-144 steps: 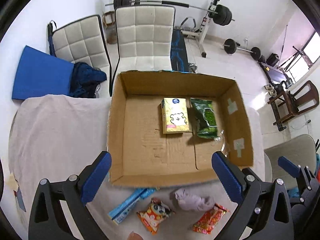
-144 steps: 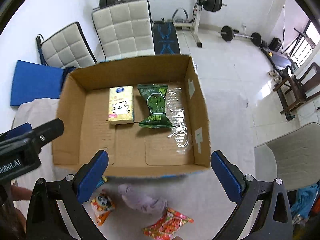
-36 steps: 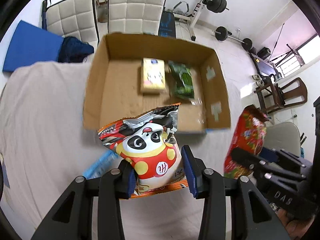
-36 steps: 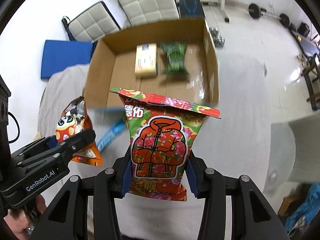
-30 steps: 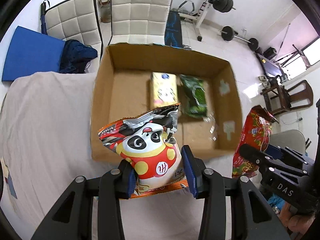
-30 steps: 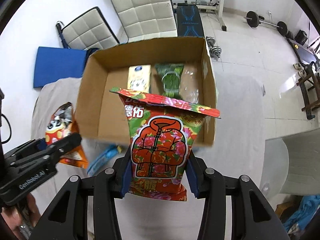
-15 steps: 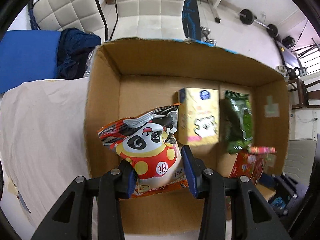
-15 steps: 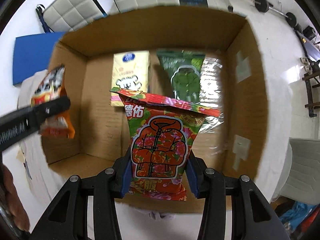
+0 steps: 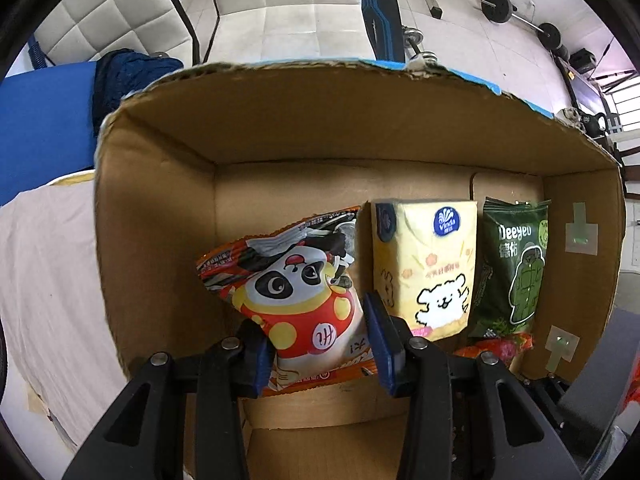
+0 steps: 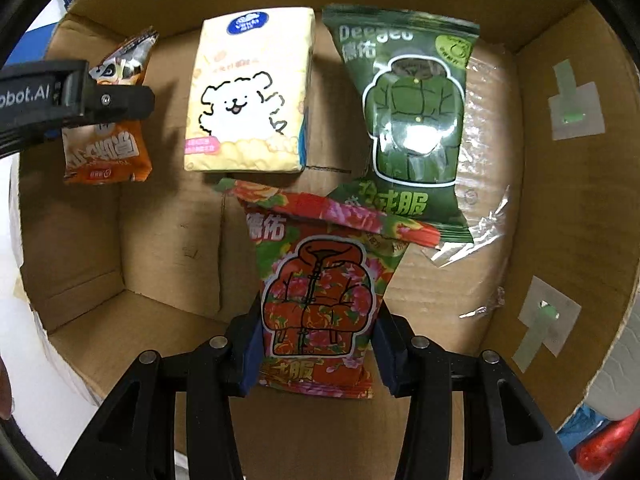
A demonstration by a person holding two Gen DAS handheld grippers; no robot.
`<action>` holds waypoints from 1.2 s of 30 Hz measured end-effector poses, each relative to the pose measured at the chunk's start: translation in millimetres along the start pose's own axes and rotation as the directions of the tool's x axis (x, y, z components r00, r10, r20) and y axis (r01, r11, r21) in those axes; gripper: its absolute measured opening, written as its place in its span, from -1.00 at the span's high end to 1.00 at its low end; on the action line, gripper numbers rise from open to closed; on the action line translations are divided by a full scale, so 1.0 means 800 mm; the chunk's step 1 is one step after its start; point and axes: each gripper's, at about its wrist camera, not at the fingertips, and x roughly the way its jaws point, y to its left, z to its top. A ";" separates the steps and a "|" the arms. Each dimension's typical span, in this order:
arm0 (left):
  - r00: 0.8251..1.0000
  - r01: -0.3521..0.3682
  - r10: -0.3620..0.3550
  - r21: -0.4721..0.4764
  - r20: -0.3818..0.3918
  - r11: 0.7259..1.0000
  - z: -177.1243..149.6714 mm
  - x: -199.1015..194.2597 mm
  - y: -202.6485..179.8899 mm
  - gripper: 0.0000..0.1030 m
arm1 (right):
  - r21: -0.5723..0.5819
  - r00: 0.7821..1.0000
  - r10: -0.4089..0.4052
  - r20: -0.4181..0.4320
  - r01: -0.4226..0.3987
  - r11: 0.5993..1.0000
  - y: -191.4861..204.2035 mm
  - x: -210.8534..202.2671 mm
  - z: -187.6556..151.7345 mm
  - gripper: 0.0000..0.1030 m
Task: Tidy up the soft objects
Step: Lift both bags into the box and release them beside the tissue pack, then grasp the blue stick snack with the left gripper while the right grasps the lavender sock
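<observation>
1. The left gripper (image 9: pixel 320 340) has its fingers clamped narrow on the panda bag (image 9: pixel 296 300), gripping its lower half.
2. That bag hangs inside the box (image 9: pixel 152 240), toward its left wall, just left of the tissue pack (image 9: pixel 428 264).
3. From the right wrist view, the panda bag (image 10: pixel 106 136) appears off the box floor, with the left gripper's black body across its middle.
4. The right gripper (image 10: pixel 316 344) has its fingers closed on the red bag (image 10: pixel 320 300), pinching both sides of its lower part.
5. The red bag is inside the box (image 10: pixel 568 220), in front of the tissue pack (image 10: pixel 248 92) and the green bag (image 10: pixel 416 108); its top seal overlaps the green bag's lower edge.
6. The tissue pack and green bag (image 9: pixel 516 268) lie flat on the box floor, side by side, the green one nearer the right wall.
7. Clear film (image 10: pixel 480 200) lies crumpled under and beside the green bag.
8. A cloth (image 9: pixel 44 264) covers the surface left of the box.
9. White padded chairs (image 9: pixel 280 0) stand behind the box.
</observation>
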 end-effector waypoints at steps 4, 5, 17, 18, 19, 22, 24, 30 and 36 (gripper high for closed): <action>1.000 -0.004 0.004 -0.024 -0.017 1.000 0.007 -0.001 0.004 0.21 | 0.023 1.000 0.024 -0.015 -0.024 0.999 -0.007 0.000 0.000 0.01; 1.000 -0.002 0.001 -0.027 -0.017 1.000 0.008 -0.002 0.004 0.21 | 0.021 1.000 0.026 -0.011 -0.026 0.999 -0.008 -0.001 0.000 0.00; 0.999 0.018 -0.016 -0.057 0.046 0.998 -0.002 -0.046 0.010 -0.05 | 0.017 0.997 -0.007 0.073 0.006 1.000 -0.024 -0.044 -0.017 -0.48; 0.998 0.023 -0.019 -0.058 0.061 0.998 -0.007 -0.053 0.010 -0.07 | 0.021 0.997 -0.005 0.083 0.003 1.000 -0.028 -0.049 -0.021 -0.54; 0.997 0.027 -0.023 -0.061 0.078 0.998 -0.013 -0.062 0.009 -0.11 | 0.024 0.996 -0.002 0.093 0.000 1.000 -0.031 -0.054 -0.025 -0.61; 0.992 0.015 -0.008 -0.054 0.127 0.998 -0.037 -0.084 0.005 -0.20 | 0.037 0.993 0.000 0.120 -0.005 0.999 -0.028 -0.068 -0.017 -0.65; 0.988 0.001 0.008 -0.055 0.154 0.998 -0.053 -0.091 0.004 -0.46 | 0.039 0.989 -0.006 0.148 0.000 0.999 -0.028 -0.082 -0.026 -0.79; 0.967 -0.031 0.054 -0.096 0.250 0.995 -0.114 -0.116 0.006 -0.95 | 0.057 0.971 -0.033 0.235 0.020 0.998 -0.036 -0.109 -0.066 -1.00; 0.954 -0.009 0.036 -0.092 0.296 0.996 -0.162 -0.133 -0.001 -0.95 | 0.070 0.949 -0.072 0.306 0.053 0.996 -0.030 -0.126 -0.100 -1.00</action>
